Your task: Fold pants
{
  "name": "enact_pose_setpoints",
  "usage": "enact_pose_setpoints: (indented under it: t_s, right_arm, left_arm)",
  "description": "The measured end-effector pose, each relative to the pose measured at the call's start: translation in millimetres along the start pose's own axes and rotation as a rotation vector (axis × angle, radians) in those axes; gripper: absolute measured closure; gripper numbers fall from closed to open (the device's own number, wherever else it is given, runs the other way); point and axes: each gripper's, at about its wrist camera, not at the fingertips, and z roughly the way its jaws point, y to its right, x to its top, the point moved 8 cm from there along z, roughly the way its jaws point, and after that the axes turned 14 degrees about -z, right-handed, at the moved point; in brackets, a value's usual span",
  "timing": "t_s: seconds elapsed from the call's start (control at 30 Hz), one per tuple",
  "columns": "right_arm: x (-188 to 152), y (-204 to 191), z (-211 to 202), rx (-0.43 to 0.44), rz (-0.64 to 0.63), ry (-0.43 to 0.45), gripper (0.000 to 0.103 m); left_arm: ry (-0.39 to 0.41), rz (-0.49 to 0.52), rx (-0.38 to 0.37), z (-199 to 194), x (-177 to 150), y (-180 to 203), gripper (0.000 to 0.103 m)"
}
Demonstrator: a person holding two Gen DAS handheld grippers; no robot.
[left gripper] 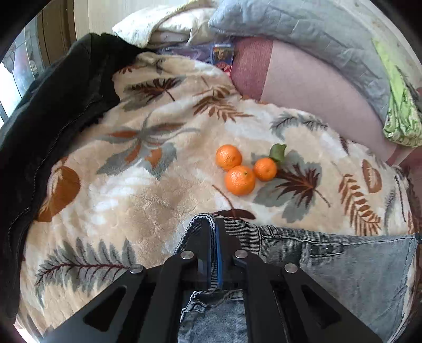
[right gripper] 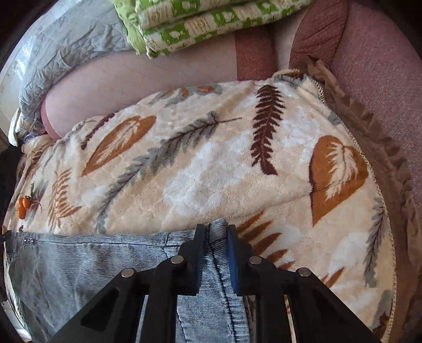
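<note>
Your left gripper is clamped tight, jaws all but meeting, with a folded edge of the pants pinched between the pads; the denim wraps up over the fingertips and runs back down between the fingers toward the camera. Your right gripper is closed too, but on a thicker bunch: a stitched seam of the pants stands between the pads, so the jaws sit a little apart with cloth filling the gap. Material is light grey-blue washed denim with fine ribbing, heavy stitched seams, and small metal rivets near a pocket corner. From each gripper the fabric stretches sideways toward the other: rightward in the left wrist view, leftward in the right wrist view, so the pants span between your two hands, low in both frames and over the near part of the blanket. The blanket is plush cream fleece printed with brown, rust and grey leaves. Three oranges, dimpled skin, one with a green leaf, sit clustered on it beyond the left gripper, apart from the denim. A black zippered jacket lies at the left, a green-and-white patterned cloth farther back, and a grey quilted cover beside it.
</note>
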Motion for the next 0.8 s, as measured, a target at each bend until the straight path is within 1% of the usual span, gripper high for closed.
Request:
enact_pose_setpoints:
  t_s: [0.1,0.2,0.23,0.3,0.33,0.37,0.4,0.43,0.47,0.5,0.53,0.57,0.6,0.63,0.67,0.7,0.73,0.8]
  right_arm:
    - [0,-2,-49,0.014,0.009,0.085,0.086]
    - [-12,-4,-104,0.027,0.018,0.174,0.086]
    - [-20,-5,-122,0.034,0.024,0.200,0.086]
    - [-45,-6,-155,0.052,0.033,0.245,0.086]
    - [-62,-7,-169,0.052,0.027,0.261,0.086]
    - [-81,-6,-180,0.060,0.028,0.271,0.086]
    - [-104,-5,-187,0.077,0.034,0.271,0.086]
    - [-129,-4,-189,0.091,0.034,0.259,0.086]
    - [-155,-3,-188,0.107,0.036,0.237,0.084]
    - [-183,-4,-179,0.134,0.040,0.191,0.082]
    - [-213,-6,-166,0.171,0.036,0.107,0.078]
    - [-243,-6,-152,0.185,0.035,0.025,0.064]
    - [-268,-2,-142,0.162,0.041,-0.030,0.050]
    - [-287,4,-137,0.135,0.053,-0.067,0.047]
    - [-299,10,-136,0.124,0.083,-0.081,0.047]
    - [-304,18,-140,0.117,0.123,-0.069,0.047]
    - [-302,25,-147,0.102,0.159,-0.044,0.047]
    - [-288,32,-159,0.089,0.203,0.013,0.038]
  left_arm:
    - [0.072,0.015,-0.064,-57,-3,2,0.100]
    - [0.143,0.005,-0.152,-122,-17,-8,0.100]
    - [0.161,0.004,-0.183,-143,-26,-14,0.100]
    - [0.176,0.016,-0.232,-177,-54,-30,0.100]
    - [0.174,0.022,-0.250,-187,-68,-40,0.100]
    - [0.153,0.041,-0.262,-194,-88,-50,0.099]
    - [0.134,0.067,-0.258,-197,-106,-61,0.096]
    - [0.119,0.081,-0.248,-196,-123,-74,0.096]
    - [0.073,0.102,-0.240,-189,-141,-87,0.095]
    - [0.013,0.133,-0.220,-180,-158,-97,0.093]
    - [-0.018,0.154,-0.162,-171,-171,-113,0.093]
    - [-0.020,0.163,-0.085,-164,-177,-128,0.083]
    - [-0.027,0.166,-0.033,-161,-181,-141,0.076]
    - [-0.026,0.142,-0.008,-161,-178,-152,0.075]
    - [-0.013,0.106,-0.002,-165,-172,-160,0.075]
    - [0.004,0.078,-0.006,-171,-165,-162,0.072]
    - [0.025,0.062,-0.021,-177,-158,-159,0.069]
    - [0.068,0.072,-0.067,-189,-148,-138,0.052]
